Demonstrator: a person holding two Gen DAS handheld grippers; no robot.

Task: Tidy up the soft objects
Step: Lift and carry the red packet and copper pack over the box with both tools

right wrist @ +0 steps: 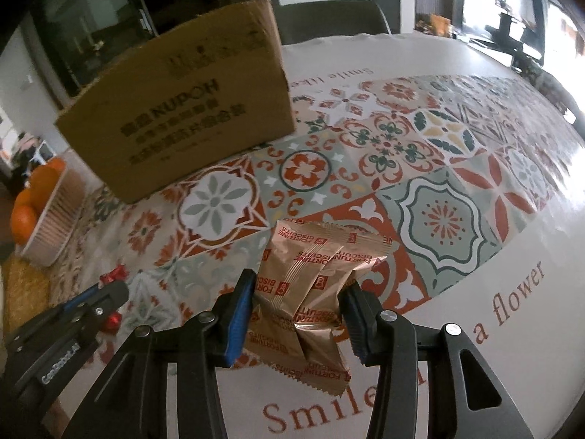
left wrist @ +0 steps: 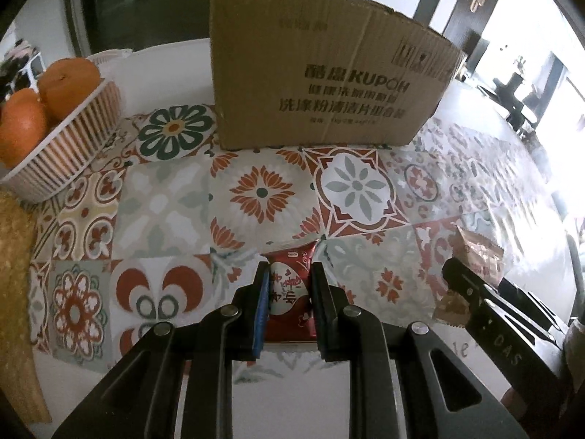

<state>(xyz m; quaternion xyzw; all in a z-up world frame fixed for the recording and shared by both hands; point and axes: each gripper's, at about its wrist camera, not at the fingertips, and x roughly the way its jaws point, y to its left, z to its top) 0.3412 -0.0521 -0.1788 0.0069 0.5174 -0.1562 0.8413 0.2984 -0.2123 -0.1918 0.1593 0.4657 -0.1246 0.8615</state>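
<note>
The left gripper [left wrist: 290,274] has its fingers pinching a red, heart-printed snack packet [left wrist: 290,289] above the patterned surface [left wrist: 164,212]. The right gripper [right wrist: 298,285] has fingers clamped on a gold foil biscuit packet [right wrist: 310,281]. Farther off stands a brown cardboard box [left wrist: 321,73]; a ribbed white basket [left wrist: 69,139] of oranges [left wrist: 65,84] sits left.

This looks like a home dining room. A large table carries a glossy cloth printed with patchwork floral tiles [left wrist: 263,190] in red, green and grey. On it stands a brown corrugated cardboard box [left wrist: 321,73]. Left of the box sits a white ribbed plastic basket [left wrist: 69,142] of oranges [left wrist: 67,82]. Behind the box stands a dark glass-fronted cabinet [right wrist: 98,25], and far to its right are bright windows [left wrist: 548,84].
</note>
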